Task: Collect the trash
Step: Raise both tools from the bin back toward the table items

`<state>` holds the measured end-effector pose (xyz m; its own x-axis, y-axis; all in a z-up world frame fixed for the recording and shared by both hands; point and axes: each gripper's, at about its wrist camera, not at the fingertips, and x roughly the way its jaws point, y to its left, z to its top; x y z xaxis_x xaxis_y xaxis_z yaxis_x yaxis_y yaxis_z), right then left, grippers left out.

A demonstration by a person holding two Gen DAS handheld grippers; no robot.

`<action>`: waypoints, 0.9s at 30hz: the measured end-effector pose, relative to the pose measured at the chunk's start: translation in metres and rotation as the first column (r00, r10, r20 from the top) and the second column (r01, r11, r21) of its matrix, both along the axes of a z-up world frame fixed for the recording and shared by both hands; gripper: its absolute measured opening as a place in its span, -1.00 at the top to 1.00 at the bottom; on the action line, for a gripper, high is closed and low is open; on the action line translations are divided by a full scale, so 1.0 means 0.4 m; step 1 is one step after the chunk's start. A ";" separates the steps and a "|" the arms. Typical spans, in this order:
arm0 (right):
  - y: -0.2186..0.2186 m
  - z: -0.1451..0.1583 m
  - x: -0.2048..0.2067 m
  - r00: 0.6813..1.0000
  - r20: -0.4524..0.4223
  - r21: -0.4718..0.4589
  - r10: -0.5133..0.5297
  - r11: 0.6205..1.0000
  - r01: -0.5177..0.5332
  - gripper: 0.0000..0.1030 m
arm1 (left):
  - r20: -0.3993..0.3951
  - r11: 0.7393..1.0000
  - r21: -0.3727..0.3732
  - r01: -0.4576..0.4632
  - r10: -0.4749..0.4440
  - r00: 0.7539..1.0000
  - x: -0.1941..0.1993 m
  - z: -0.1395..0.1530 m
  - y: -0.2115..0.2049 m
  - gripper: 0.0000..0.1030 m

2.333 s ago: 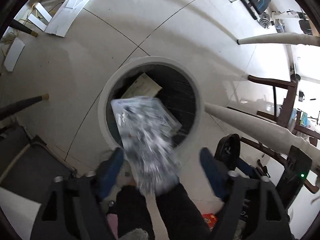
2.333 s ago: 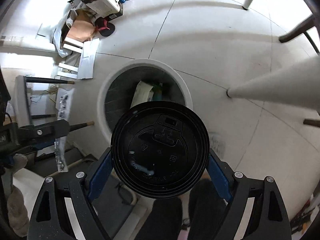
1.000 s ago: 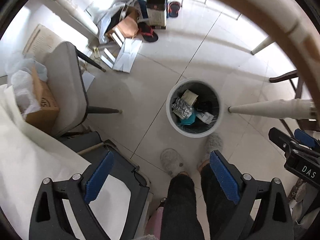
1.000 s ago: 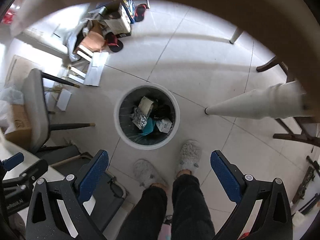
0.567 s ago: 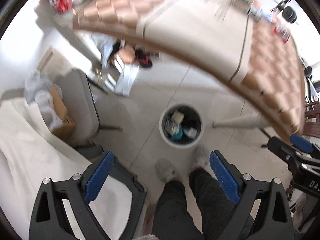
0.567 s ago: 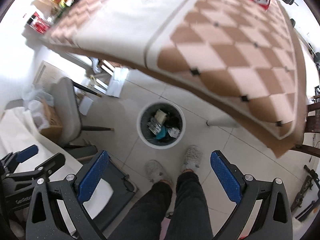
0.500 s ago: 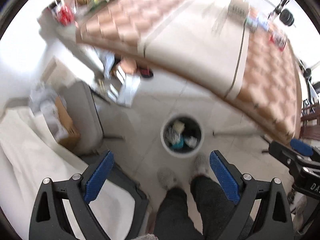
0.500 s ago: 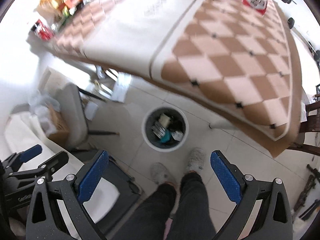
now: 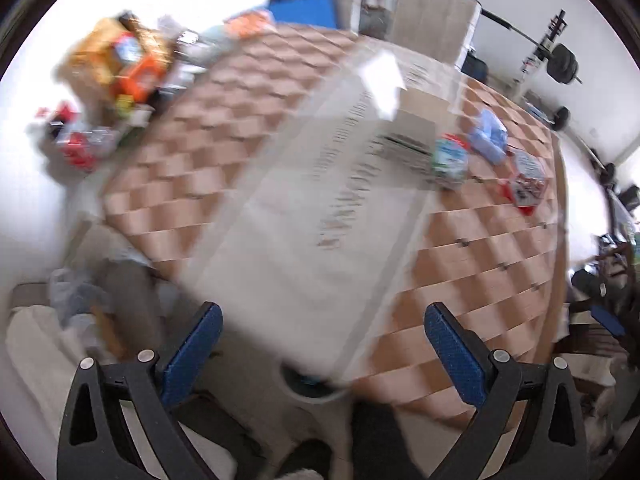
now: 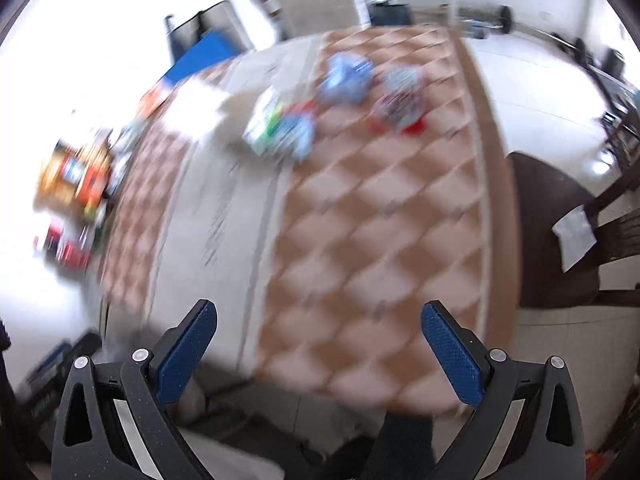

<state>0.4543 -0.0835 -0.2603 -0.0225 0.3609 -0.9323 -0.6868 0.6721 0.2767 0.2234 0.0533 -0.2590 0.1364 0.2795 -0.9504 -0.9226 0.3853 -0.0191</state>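
L gripper (image 9: 320, 348) & R gripper (image 10: 318, 344) agape, empty, above table (image 10: 360, 240).

No text, label or number can be read in either view. Dark rows of print run down the long pale strip (image 9: 340, 184) along the middle of the brown-and-cream chequered tablecloth (image 9: 480, 248), and the small packets lying on it carry printed faces, but motion blur smears all of it beyond reading.

Blurry wrappers lie far on the table (image 9: 460, 240): green one (image 9: 450, 158), blue one (image 9: 489, 141), red one (image 9: 526, 182).
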 end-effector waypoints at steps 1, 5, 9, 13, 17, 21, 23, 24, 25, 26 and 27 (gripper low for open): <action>0.021 -0.012 0.062 1.000 -0.010 -0.002 -0.022 1.000 0.022 -1.00 | 0.010 1.000 -0.030 0.009 -0.008 1.000 0.050 -0.025 0.014 -1.00; 0.105 -0.065 0.260 0.999 -0.006 -0.015 -0.053 0.998 0.053 -1.00 | 0.048 0.989 -0.136 0.051 -0.045 0.998 0.252 -0.138 0.078 -0.99; 0.197 -0.160 0.418 0.997 -0.040 -0.035 -0.068 0.997 0.067 -0.98 | 0.093 0.976 -0.203 0.075 -0.057 0.994 0.398 -0.241 0.169 -0.89; 0.283 -0.261 0.519 0.993 -0.104 -0.062 -0.061 0.997 0.055 -0.61 | 0.067 0.975 -0.198 0.098 -0.086 0.994 0.485 -0.294 0.232 -0.71; 0.354 -0.320 0.561 0.994 -0.099 -0.071 -0.052 0.996 0.045 -0.59 | 0.036 0.977 -0.187 0.102 -0.097 0.995 0.521 -0.323 0.275 -0.71; 0.417 -0.377 0.588 0.994 -0.096 -0.099 -0.055 0.994 0.045 -0.59 | -0.002 0.979 -0.172 0.112 -0.114 0.993 0.541 -0.349 0.300 -0.71; 0.445 -0.401 0.592 0.994 -0.101 -0.111 -0.046 0.993 0.035 -0.54 | -0.024 0.978 -0.167 0.126 -0.132 0.991 0.552 -0.360 0.305 -0.71; 0.457 -0.409 0.590 0.994 -0.101 -0.113 -0.033 0.993 0.022 -0.37 | -0.034 0.977 -0.163 0.136 -0.143 0.989 0.558 -0.364 0.307 -0.71; 0.471 -0.418 0.586 0.995 -0.101 -0.121 -0.012 0.993 0.000 -0.09 | -0.040 0.976 -0.156 0.150 -0.158 0.987 0.564 -0.366 0.308 -0.70; 0.481 -0.427 0.580 0.996 -0.092 -0.143 0.009 0.990 -0.022 0.05 | -0.047 0.975 -0.149 0.165 -0.173 0.984 0.571 -0.367 0.306 -0.59; 0.480 -0.425 0.576 0.997 -0.077 -0.148 0.016 0.989 -0.028 0.18 | -0.061 0.974 -0.139 0.179 -0.189 0.980 0.581 -0.368 0.306 -0.41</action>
